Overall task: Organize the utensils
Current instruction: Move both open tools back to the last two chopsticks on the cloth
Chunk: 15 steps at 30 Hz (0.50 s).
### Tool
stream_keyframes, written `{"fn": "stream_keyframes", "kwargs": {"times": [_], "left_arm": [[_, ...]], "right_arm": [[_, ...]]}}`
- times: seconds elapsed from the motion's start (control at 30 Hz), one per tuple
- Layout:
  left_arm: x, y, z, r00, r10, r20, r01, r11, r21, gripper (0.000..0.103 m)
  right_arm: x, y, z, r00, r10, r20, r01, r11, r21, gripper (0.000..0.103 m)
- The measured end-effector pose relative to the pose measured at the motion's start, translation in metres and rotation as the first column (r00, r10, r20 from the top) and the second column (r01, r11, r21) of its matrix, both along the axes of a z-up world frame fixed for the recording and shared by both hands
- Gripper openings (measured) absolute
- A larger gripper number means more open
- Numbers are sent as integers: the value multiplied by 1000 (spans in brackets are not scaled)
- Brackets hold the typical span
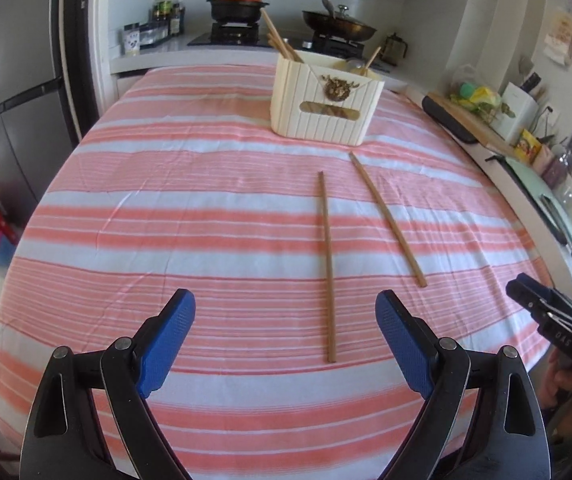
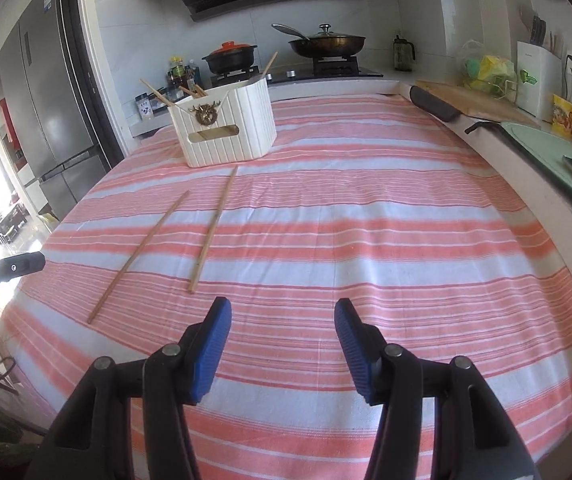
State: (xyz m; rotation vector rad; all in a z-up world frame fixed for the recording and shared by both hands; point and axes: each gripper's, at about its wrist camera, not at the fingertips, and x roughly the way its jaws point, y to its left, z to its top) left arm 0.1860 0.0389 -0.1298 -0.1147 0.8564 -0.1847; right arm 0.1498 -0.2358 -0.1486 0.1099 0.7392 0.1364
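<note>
Two wooden chopsticks lie loose on the pink-and-white striped tablecloth [image 1: 165, 200]. One chopstick [image 1: 327, 268] [image 2: 139, 256] points straight away from me; the other chopstick [image 1: 388, 220] [image 2: 214, 228] lies angled to its right. Behind them stands a cream ribbed utensil holder [image 1: 326, 108] [image 2: 225, 128] with several chopsticks [image 1: 279, 40] and a spoon [image 1: 370, 62] in it. My left gripper [image 1: 285, 300] hovers open and wide above the cloth, with the straight chopstick's near end showing between its blue fingers, untouched. To the right of both chopsticks my right gripper [image 2: 282, 306] is open and empty.
A stove at the back carries a black pot [image 1: 237, 6] and a lidded pan [image 1: 338, 24]. A grey fridge [image 1: 13, 100] stands at the left. The counter along the right holds a cutting board [image 2: 470, 98], a knife block [image 2: 538, 76] and packets.
</note>
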Motion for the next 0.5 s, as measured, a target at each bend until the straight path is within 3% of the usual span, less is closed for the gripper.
{"fn": "stream_keyframes", "kwargs": {"times": [0.17, 0.37, 0.43, 0.5], "left_arm": [[11, -9, 0, 1000, -20, -11, 21, 1000, 17, 95], [41, -11, -27, 992, -28, -122, 15, 994, -105, 95], [50, -22, -29, 993, -56, -107, 46, 995, -89, 95], [60, -36, -34, 993, -57, -99, 56, 998, -7, 95]], "right_arm": [[17, 15, 5, 998, 63, -21, -63, 998, -26, 55], [55, 27, 7, 987, 128, -92, -130, 991, -17, 55], [68, 34, 7, 984, 144, -109, -145, 989, -1, 55], [83, 48, 2, 975, 176, -138, -179, 984, -4, 55]]}}
